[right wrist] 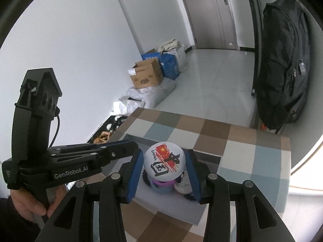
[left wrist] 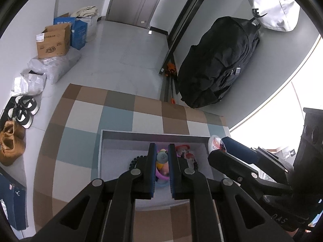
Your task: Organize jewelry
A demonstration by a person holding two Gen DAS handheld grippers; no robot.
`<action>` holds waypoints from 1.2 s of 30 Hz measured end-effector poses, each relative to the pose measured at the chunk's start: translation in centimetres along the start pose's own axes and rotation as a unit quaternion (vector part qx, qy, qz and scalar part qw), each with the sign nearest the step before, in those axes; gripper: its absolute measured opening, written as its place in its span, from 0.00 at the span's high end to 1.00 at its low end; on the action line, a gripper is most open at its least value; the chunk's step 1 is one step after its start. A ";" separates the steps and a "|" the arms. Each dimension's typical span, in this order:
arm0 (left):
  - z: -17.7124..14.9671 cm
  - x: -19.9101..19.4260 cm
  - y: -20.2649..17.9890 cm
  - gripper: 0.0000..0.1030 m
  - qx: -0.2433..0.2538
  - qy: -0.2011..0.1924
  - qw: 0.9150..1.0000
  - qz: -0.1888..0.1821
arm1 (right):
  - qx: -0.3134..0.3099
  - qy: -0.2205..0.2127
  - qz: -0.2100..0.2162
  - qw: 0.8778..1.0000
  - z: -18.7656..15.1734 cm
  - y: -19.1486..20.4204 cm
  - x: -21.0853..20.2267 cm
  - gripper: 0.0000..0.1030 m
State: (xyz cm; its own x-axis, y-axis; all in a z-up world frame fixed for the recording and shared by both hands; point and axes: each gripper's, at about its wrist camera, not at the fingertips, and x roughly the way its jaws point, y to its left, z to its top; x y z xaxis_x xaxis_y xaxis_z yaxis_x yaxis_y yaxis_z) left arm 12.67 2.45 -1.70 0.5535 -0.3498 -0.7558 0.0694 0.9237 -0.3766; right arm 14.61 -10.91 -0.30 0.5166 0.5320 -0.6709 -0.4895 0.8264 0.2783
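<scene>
Two grippers work over one grey tray (left wrist: 153,133). Right gripper (right wrist: 164,153): jaws at a moderate width, both blue pads pressed against the rim of a round white badge (right wrist: 164,162) printed with a red flag, black brush characters and the word CHINA. The badge is held clear above the right part of the tray, face up toward the camera.

Left gripper (left wrist: 162,145): jaws drawn in to their narrowest, with only a slim gap and nothing gripped between the pads. It points down at the tray's middle. A hand (right wrist: 26,205) grips its handle.

Tray contents, directly below both tools: a black beaded bracelet (left wrist: 134,159), a pink ring (left wrist: 161,177) and small coloured figurines (left wrist: 182,148), grouped near the centre. The tray sits on a table (left wrist: 121,117) covered in brown, blue and white checks.

Beyond the table: a black backpack (left wrist: 218,60) against the wall, cardboard boxes (left wrist: 53,42) and shoes (left wrist: 23,109) on the floor
</scene>
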 end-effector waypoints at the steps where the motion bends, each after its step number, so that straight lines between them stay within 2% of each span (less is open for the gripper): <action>1: 0.0 0.3 0.2 0.94 0.001 0.003 1.000 0.001 | 0.001 0.001 0.001 1.000 0.0 -0.1 0.2 0.60; 16: 0.5 2.9 0.2 0.93 0.006 0.033 0.999 -0.020 | 0.037 0.013 0.004 0.999 -0.5 -2.6 1.6 0.59; 28: 0.6 2.6 -0.3 0.93 0.011 0.027 0.999 -0.043 | 0.050 0.018 0.001 0.999 -0.6 -3.2 1.7 0.58; 30: 0.5 2.5 -0.5 0.90 0.015 0.024 0.999 -0.044 | 0.051 0.017 0.002 0.999 -0.6 -3.2 1.7 0.58; 34: 0.5 2.5 -0.6 0.68 0.015 0.024 0.999 -0.040 | 0.053 0.011 0.000 0.999 -0.6 -3.4 1.4 0.57; 36: 0.5 2.3 -0.4 0.59 0.007 0.017 0.999 -0.037 | 0.056 0.004 -0.001 0.998 -0.5 -3.5 1.1 0.52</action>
State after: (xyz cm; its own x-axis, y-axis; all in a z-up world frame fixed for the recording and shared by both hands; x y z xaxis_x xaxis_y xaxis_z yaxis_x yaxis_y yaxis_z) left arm 14.38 1.33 -3.01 0.5176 -0.4229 -0.7438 0.1209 0.8968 -0.4257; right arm 16.55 -13.33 -2.40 0.5118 0.5287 -0.6772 -0.4059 0.8435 0.3518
